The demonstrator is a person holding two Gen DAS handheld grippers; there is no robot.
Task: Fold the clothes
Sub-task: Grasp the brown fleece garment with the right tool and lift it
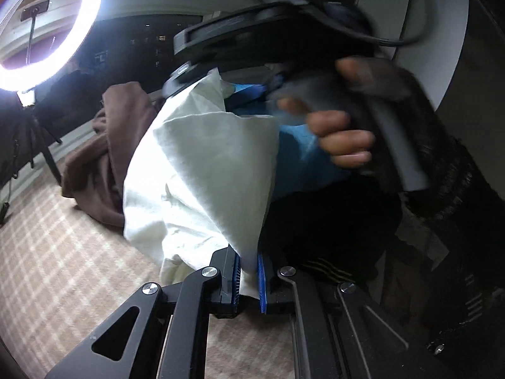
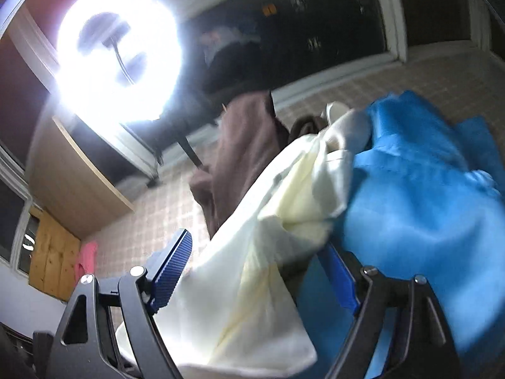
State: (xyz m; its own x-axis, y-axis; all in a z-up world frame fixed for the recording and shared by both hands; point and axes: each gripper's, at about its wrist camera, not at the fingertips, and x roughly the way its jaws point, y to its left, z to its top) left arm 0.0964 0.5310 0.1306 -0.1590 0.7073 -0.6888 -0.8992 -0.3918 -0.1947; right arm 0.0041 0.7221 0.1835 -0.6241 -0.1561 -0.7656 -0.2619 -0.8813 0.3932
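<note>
Nearest to me in the left wrist view, my left hand-held gripper (image 1: 249, 279) is pressed together on a fold of the white cloth (image 1: 202, 170), its blue pads pinching the fabric at the bottom edge of the bundle. From that pinch the white cloth rises up and away in a creased, peaked sheet, brightly lit on its left side.

In the right wrist view, my right hand-held gripper (image 2: 255, 276) stands spread wide. The white cloth (image 2: 252, 268) drapes through the gap between its blue pads, but I see neither pad pressing on it, though the right pad is partly hidden by fabric.

Just right of the white cloth lies a blue garment (image 2: 419, 195), bunched and touching it. Left of and behind the white cloth sits a brown garment (image 1: 104, 145), heaped on the checked floor (image 1: 63, 268). In the left wrist view a dark garment with thin yellow stripes (image 1: 331, 237) lies near my gripper on the right.

Farther off in that view, a person's hand (image 1: 341, 135) wraps the grey handle of the other gripper, blurred, above the blue fabric.

Far left, a ring light (image 2: 120, 53) glares on its stand, with dark windows (image 2: 315, 25) behind it. A small pink item (image 2: 86, 259) lies by the wooden cabinet (image 2: 52, 265) at far left.
</note>
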